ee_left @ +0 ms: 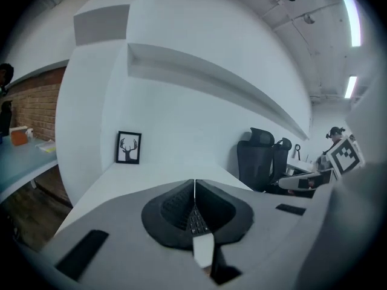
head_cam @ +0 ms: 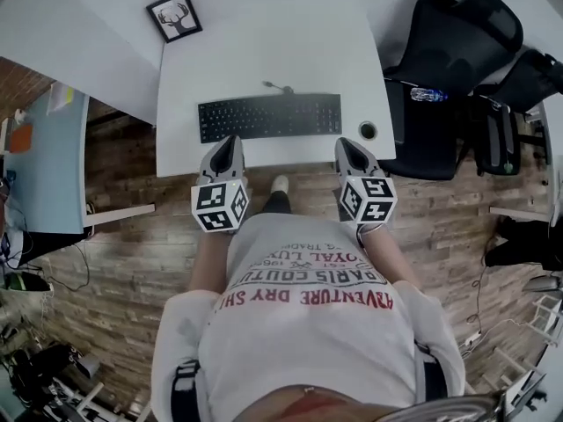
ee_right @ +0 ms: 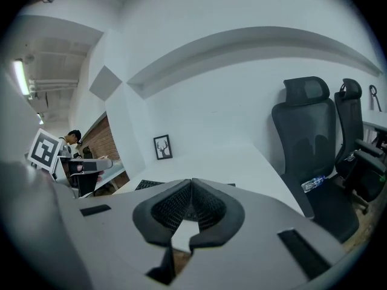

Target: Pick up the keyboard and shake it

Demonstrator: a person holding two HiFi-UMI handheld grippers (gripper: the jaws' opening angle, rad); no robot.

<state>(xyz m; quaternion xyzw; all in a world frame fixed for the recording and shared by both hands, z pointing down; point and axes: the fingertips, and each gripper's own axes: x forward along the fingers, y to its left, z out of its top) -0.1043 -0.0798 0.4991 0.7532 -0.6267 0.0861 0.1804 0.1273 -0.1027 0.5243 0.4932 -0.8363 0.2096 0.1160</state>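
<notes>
Closest to us is the shirt (head_cam: 303, 323); past it we see the left gripper (head_cam: 230, 140) and right gripper (head_cam: 345, 142), both pressed together and empty, tips over the front of the desk (head_cam: 264, 51), just short of the keyboard (head_cam: 269, 116) lying flat on it

The head view looks steeply down from above the person's torso onto the white table (head_cam: 264, 51) at 12 o'clock. Both gripper views sit low and close at the table's near edge, facing across it. The left one has the framed deer picture (ee_left: 128, 147) at 10 o'clock, the right one the office chairs (ee_right: 308, 138) at 3 o'clock. All three views share the table, keyboard (head_cam: 268, 117), picture and chairs.
</notes>
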